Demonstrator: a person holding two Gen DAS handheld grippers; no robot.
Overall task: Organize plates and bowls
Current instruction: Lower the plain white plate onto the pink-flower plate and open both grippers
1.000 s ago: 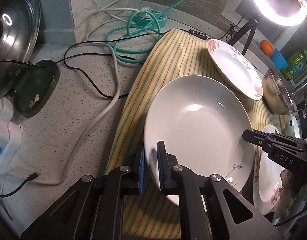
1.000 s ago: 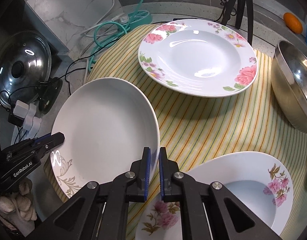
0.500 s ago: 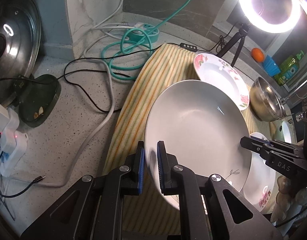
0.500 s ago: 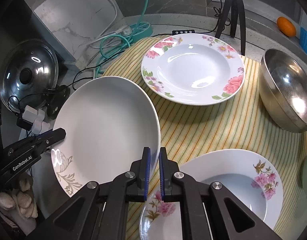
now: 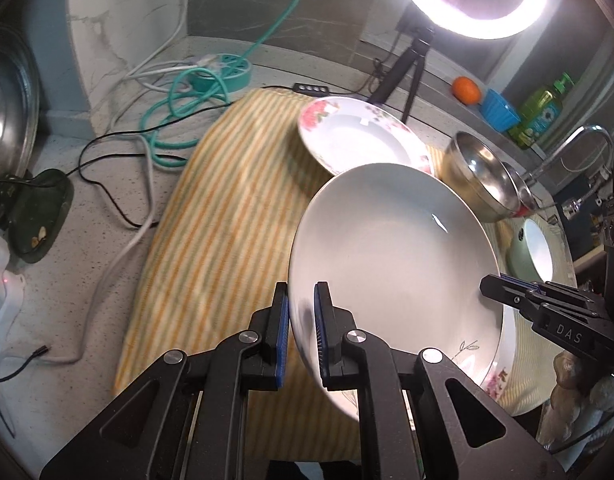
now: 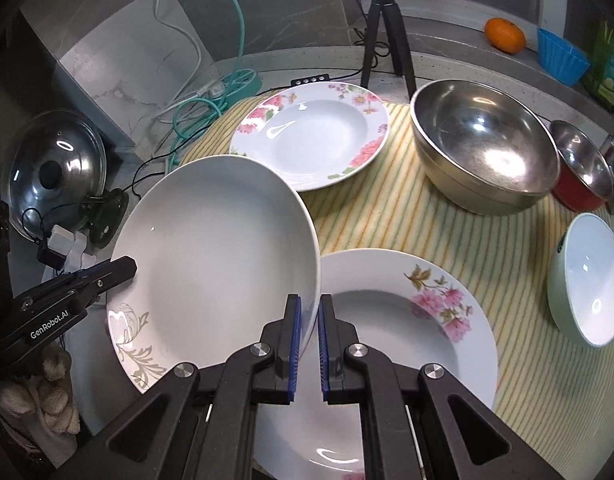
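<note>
White and glossy, the plain plate (image 6: 215, 256) hangs tilted above the striped cloth (image 6: 407, 216), pinched on opposite edges by both tools. In the right wrist view the right gripper (image 6: 309, 344) sits at six o'clock, its blue pads clamped on the plate's rim; the left gripper (image 6: 107, 272) bites the opposite rim at nine o'clock, a gloved hand (image 6: 35, 396) below it. In the left wrist view the left gripper (image 5: 301, 336) is likewise closed on the near rim at six o'clock, with the right gripper (image 5: 503, 286) gripping the far edge at three o'clock.

Directly under the raised plate's right edge, at five o'clock in the right wrist view, lies a floral plate (image 6: 407, 344) flat on the cloth. At three o'clock sits a pale green bowl (image 6: 587, 280), tipped on its side. Farther out, at twelve o'clock, a second floral plate (image 6: 311, 136) rests flat, and at one o'clock a large steel bowl (image 6: 483, 156) stands beside it, a small red bowl (image 6: 579, 176) just to its right.

Beyond the cloth, a pot lid (image 6: 57, 168) leans at ten o'clock, teal cable (image 6: 199, 108) coils at eleven, a tripod (image 6: 383, 28) stands at twelve, and an orange (image 6: 504, 35) sits on the ledge at one o'clock.
</note>
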